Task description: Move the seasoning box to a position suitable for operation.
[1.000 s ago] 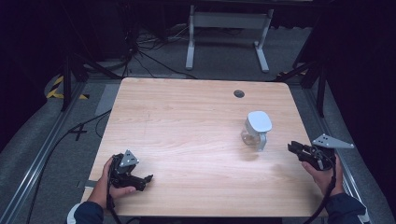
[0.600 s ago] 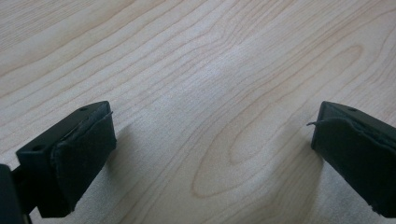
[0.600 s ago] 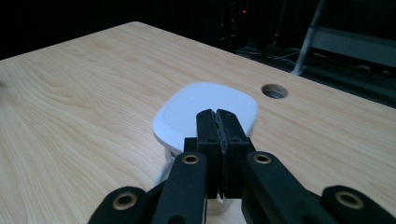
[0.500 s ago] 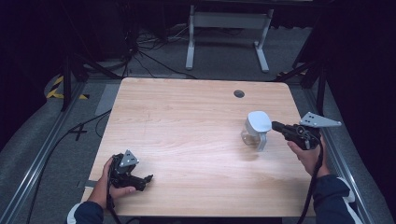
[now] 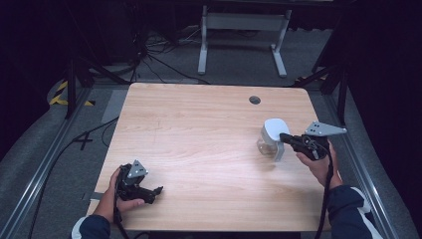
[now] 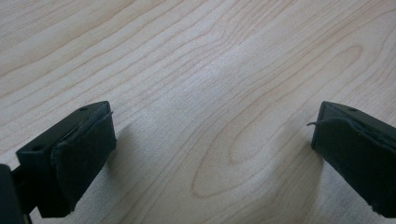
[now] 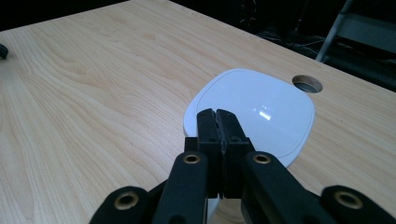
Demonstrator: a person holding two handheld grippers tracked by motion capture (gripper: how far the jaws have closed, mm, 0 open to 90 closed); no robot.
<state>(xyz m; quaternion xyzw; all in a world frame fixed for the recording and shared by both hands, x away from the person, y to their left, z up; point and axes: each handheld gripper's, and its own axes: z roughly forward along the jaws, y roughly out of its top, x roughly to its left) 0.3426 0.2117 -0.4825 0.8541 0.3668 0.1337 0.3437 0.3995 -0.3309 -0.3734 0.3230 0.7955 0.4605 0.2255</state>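
- Surface (image 5: 199,139): pale wood, cable hole (image 5: 255,100) near its far edge.
- Jar (image 5: 268,142): clear, white lid (image 7: 252,112), upright on the surface's right side.
- My right claw (image 7: 217,116): pressed together, nothing between, tips over the lid's near edge.
- My left claw (image 6: 210,140): spread wide, low over bare wood, near-left corner.

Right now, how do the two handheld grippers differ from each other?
The left gripper has its fingers spread wide with only bare table between them; the right gripper has its fingers pressed together, holding nothing. The left one sits low at the near left of the table, far from the container; the right one is over the white lid of the clear container. Both are black, each held in one hand.
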